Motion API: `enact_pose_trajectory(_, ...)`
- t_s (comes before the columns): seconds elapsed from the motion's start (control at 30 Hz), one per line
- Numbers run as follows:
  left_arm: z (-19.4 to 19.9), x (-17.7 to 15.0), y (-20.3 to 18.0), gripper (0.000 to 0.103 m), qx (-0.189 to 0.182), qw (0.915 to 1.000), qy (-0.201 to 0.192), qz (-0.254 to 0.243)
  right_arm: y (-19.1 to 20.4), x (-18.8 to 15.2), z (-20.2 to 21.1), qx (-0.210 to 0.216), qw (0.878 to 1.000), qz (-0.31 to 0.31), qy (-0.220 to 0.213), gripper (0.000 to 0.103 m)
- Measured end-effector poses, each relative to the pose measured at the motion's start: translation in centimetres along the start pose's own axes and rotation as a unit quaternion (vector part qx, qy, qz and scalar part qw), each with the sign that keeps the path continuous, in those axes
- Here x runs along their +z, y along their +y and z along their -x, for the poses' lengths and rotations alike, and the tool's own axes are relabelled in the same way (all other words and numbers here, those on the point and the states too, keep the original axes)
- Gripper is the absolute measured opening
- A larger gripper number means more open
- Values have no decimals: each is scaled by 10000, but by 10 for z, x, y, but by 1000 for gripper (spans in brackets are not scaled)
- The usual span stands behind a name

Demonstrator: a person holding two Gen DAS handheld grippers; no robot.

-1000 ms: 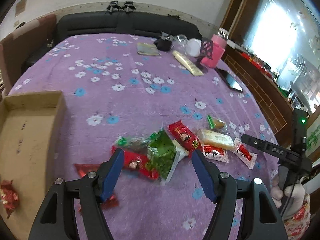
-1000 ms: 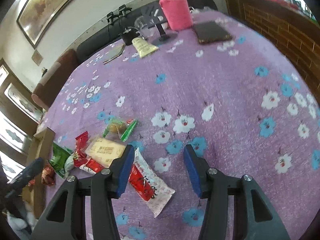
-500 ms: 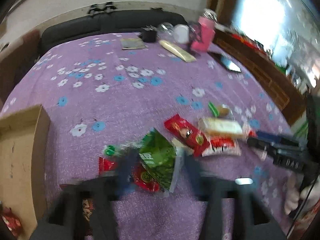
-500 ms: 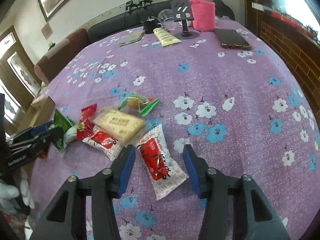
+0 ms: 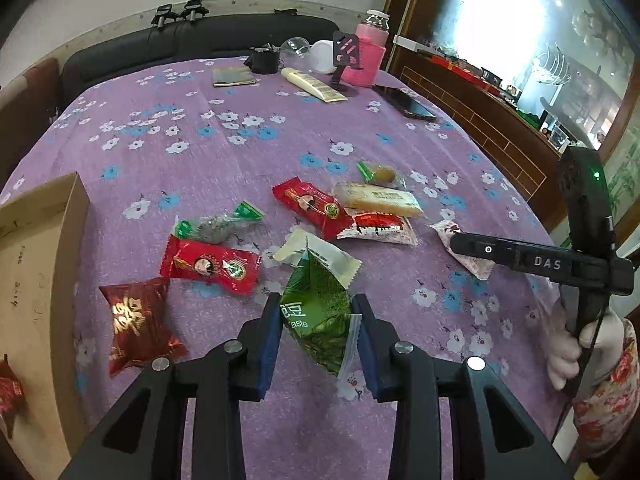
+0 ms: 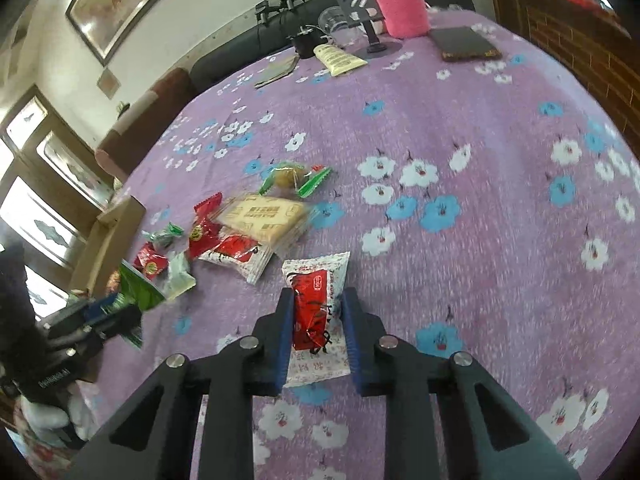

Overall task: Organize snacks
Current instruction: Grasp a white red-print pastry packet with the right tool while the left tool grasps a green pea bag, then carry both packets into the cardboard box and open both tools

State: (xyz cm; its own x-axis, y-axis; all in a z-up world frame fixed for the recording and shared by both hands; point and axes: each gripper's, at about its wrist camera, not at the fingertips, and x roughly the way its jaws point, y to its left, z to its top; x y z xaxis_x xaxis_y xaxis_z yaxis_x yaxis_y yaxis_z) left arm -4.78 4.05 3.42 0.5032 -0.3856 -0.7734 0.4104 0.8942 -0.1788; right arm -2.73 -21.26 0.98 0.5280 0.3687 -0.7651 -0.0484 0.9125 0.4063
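L tool (image 5: pixel 316 320) grips green snack bag (image 5: pixel 320 312), lifted off table (image 5: pixel 240 152); R tool (image 6: pixel 316 320) clamps red-white pkt (image 6: pixel 316 312) w/ both pads.

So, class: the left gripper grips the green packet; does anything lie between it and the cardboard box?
Yes. Between the green packet and the cardboard box, two red packets lie on the cloth. Lifted over them, nothing visible blocks it.

Left gripper (image 5: pixel 316 320) low over the tablecloth's near edge, pads pinching a packet; right gripper (image 6: pixel 316 312) likewise clamped, white-gloved hand (image 5: pixel 572 344) gripping its handle.
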Motion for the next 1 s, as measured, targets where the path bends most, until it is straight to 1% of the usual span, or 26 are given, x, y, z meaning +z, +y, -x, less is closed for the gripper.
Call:
enact_pose_trajectory(0.07,-8,1,-2,37,86,9999,62,24,-1,0,1,31,10000,-78,0,22)
enact_pose_trajectory(0.17,-16,0,-5,45,66,9999,77,56,0,-2,3,-35,9999,-109,-14,22)
enact_pose_trajectory(0.23,-20,-3,-7,45,117,9999,83,37,2,-4,4,-92,9999,-97,-28,22)
enact_pose_trajectory(0.27,-21,-6,-7,37,89,9999,90,53,3,-4,5,-124,9999,-86,-44,22)
enact_pose_trajectory(0.3,-20,-8,-5,35,20,9999,68,90,5,-5,6,-151,9998,-71,-61,22)
enact_pose_trajectory(0.47,5,-12,5,35,-126,9992,-246,282,12,-8,13,-236,9996,16,-141,21)
enact_pose_trajectory(0.53,15,-13,8,35,-153,9986,-360,345,16,-8,15,-218,9996,37,-163,15)
enact_pose_trajectory(0.7,39,-20,17,35,-266,9964,-633,502,33,-11,18,-177,9995,174,-204,7)
enact_pose_trajectory(0.8,51,-26,24,35,-317,9950,-745,590,43,-14,19,-175,9992,280,-216,6)
enact_pose_trajectory(0.9,59,-31,30,35,-322,9939,-815,674,50,-16,19,-177,9989,351,-236,6)
enact_pose_trajectory(0.93,61,-32,32,35,-317,9936,-826,697,50,-15,20,-265,9986,321,-316,7)
enact_pose_trajectory(0.97,62,-34,33,35,-307,9935,-828,716,49,-15,21,-345,9982,283,-393,9)
enact_pose_trajectory(1.0,63,-36,35,35,-298,9934,-828,739,48,-14,22,-391,9980,237,-440,21)
